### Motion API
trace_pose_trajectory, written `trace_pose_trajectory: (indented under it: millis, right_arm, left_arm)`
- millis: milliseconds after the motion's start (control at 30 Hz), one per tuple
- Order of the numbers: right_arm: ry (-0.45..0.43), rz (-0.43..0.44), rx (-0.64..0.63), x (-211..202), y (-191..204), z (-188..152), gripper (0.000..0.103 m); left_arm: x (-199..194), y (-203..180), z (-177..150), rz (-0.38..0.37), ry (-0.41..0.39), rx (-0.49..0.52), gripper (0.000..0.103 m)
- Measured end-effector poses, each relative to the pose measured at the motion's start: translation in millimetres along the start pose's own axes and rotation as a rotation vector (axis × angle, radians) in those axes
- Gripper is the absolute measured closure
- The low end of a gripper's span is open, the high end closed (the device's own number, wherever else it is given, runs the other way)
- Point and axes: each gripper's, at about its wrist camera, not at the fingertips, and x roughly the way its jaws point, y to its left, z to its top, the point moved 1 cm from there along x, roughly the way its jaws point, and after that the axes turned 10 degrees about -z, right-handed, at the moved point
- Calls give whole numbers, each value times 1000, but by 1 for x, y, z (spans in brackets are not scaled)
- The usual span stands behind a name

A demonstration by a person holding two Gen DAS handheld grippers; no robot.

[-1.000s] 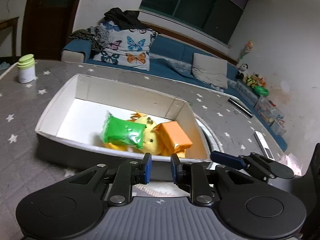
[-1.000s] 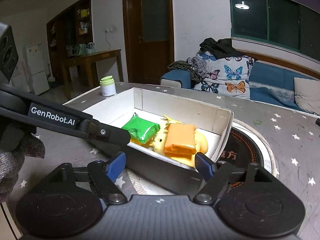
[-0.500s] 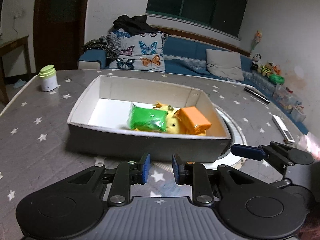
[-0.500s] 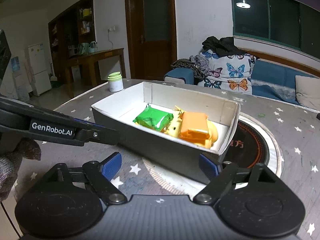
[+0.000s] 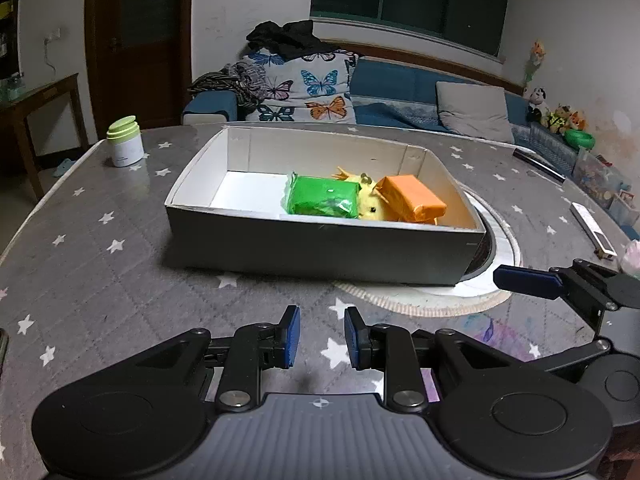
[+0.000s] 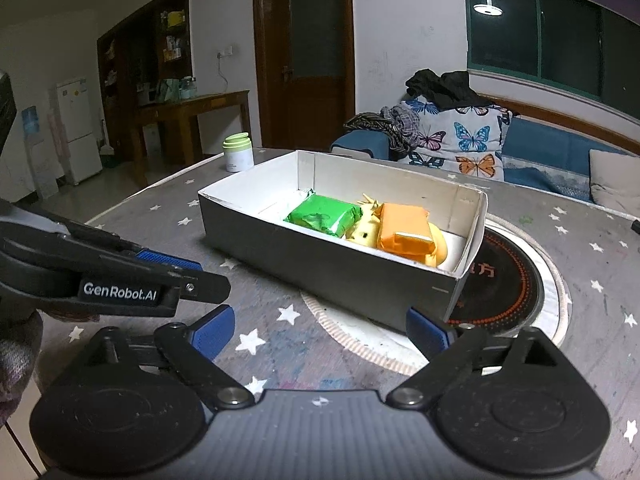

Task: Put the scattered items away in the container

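Star-print surface carries box holding green packet, orange packet, yellow toy. Left gripper jaws narrow, empty; right gripper jaws opening wide, empty.

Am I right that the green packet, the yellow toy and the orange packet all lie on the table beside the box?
Not quite: the green packet, yellow toy and orange packet all lie inside the box, not beside it, as the left wrist view shows.
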Motion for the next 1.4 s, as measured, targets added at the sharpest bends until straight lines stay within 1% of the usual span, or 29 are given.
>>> trace_pose_trajectory:
  millis: [233, 300, 467, 567, 867, 1067, 1400]
  right_arm:
    - [17, -1, 9, -2, 4, -6, 8]
    - [25, -4, 8, -2, 5, -8, 4]
    - [34, -4, 6, -3, 8, -10, 4]
    - [39, -8, 1, -4, 9, -11, 0]
    - [44, -15, -6, -6, 12, -13, 0]
    - [47, -18, -12, -6, 14, -13, 0]
    - [53, -16, -13, -4, 15, -16, 0]
  left_arm:
    - [-4, -1, -6, 19, 4, -7, 76]
    - [-5, -2, -8, 24, 5, -5, 76]
    - [-7, -3, -11, 26, 6, -8, 76]
    - [-8, -3, -12, 28, 5, -11, 76]
    - [-11, -1, -14, 35, -2, -18, 76]
    - [-12, -4, -16, 58, -12, 4, 76]
    - [-12, -5, -16, 68, -15, 11, 76]
